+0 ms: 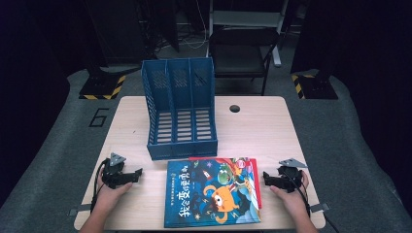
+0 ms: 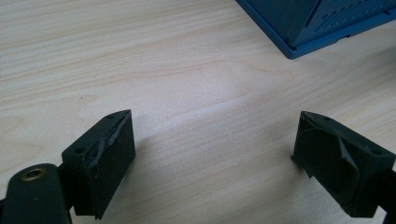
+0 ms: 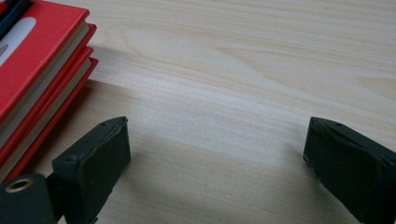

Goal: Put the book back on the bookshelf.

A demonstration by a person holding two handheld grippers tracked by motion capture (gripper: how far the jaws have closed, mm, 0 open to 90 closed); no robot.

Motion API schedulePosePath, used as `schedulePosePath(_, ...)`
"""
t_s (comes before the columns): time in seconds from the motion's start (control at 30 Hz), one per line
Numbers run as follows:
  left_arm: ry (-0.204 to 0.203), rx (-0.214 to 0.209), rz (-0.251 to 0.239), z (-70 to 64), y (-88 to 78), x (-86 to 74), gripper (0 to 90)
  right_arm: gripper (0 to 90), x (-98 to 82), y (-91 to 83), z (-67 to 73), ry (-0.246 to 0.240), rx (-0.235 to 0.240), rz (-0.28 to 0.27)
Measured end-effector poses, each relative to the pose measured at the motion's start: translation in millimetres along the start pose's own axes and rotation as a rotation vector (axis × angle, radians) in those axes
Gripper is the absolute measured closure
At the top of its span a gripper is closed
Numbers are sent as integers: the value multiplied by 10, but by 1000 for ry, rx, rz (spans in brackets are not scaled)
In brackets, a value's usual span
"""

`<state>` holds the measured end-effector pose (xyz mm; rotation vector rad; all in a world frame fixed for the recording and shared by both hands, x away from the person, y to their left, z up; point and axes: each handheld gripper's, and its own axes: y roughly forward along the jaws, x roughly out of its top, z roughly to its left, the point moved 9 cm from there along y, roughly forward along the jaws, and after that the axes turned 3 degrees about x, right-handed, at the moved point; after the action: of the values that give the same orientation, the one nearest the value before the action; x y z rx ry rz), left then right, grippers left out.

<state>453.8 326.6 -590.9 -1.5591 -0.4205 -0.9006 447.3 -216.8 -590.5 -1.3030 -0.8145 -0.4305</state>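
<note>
A stack of picture books (image 1: 213, 191) lies flat at the table's front middle; the top one has a dark blue cover with an orange cartoon creature, and red covers (image 3: 42, 70) show beneath it. Behind the books stands a blue three-slot file rack (image 1: 180, 109), its corner also in the left gripper view (image 2: 317, 23). My left gripper (image 1: 137, 174) rests on the table left of the books, open, with bare wood between its jaws (image 2: 215, 149). My right gripper (image 1: 266, 178) rests right of the books, open and empty (image 3: 217, 154), close to the red edges.
The wooden table (image 1: 262, 131) has a small round hole (image 1: 234, 108) at its back right. A black folding chair (image 1: 243, 48) stands beyond the table's far edge. Bare wood lies on both sides of the rack.
</note>
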Motion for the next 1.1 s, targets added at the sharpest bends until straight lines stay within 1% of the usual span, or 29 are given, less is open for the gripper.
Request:
schedulePosePath(0.07,-5,10,-1,-3,5,3,124,67,0,0,0,0,0,0)
schedulePosePath(0.17,-8,9,1,-8,5,2,123,67,1,-3,0,5,6,-2)
schedulePosePath(0.2,-9,11,4,-8,4,1,123,66,2,1,-3,-4,0,-1)
schedulePosePath(0.23,-16,10,4,-14,5,1,123,65,2,3,3,-1,-2,-1)
schedulePosePath(0.27,-23,18,-15,-17,18,11,123,63,4,5,3,-1,-2,-1)
schedulePosePath(0.47,-36,26,-17,-23,21,16,129,63,4,6,3,-1,-3,0)
schedulePosePath(0.5,-37,34,-12,-16,17,14,129,63,4,6,3,-1,-3,0)
schedulePosePath(0.53,-49,45,-19,-23,19,22,146,75,5,5,4,-1,-3,0)
schedulePosePath(0.57,-49,45,-19,-23,19,22,157,92,10,0,-2,-12,-4,-2)
schedulePosePath(0.6,-51,51,-23,-44,20,27,160,118,11,-2,14,-8,6,-8)
schedulePosePath(0.63,-51,51,-23,-44,20,27,160,118,11,-2,14,-8,6,-8)
schedulePosePath(0.67,-47,46,-16,-81,16,28,162,153,16,-10,22,-14,8,-18)
schedulePosePath(0.7,-53,39,-16,-103,16,34,171,154,15,-11,26,-9,7,-17)
schedulePosePath(0.73,-53,39,-16,-103,16,34,190,156,15,-12,26,-9,7,-18)
schedulePosePath(0.77,-58,44,-20,-113,18,41,190,156,15,-12,26,-9,7,-18)
schedulePosePath(0.8,-67,51,-9,-118,10,40,204,174,16,-13,31,-8,4,-21)
schedulePosePath(0.87,-63,54,0,-113,-6,38,219,189,20,-17,39,-15,8,-22)
schedulePosePath(0.9,-77,47,10,-115,-34,35,252,216,20,-26,51,-26,17,-13)
schedulePosePath(0.93,-95,31,26,-125,-57,30,274,277,22,-48,70,-39,26,15)
schedulePosePath(0.97,-127,18,39,-145,-84,26,283,304,28,-67,80,-38,22,24)
schedulePosePath(1.0,-138,-7,59,-167,-126,14,288,307,37,-84,78,-46,8,23)
schedulePosePath(1.03,-160,-32,67,-202,-165,12,300,317,37,-117,95,-44,7,35)
schedulePosePath(1.07,-171,-57,67,-245,-206,17,314,340,60,-144,120,-45,6,22)
schedulePosePath(1.1,-176,-80,58,-287,-253,33,320,351,76,-187,156,-51,10,21)
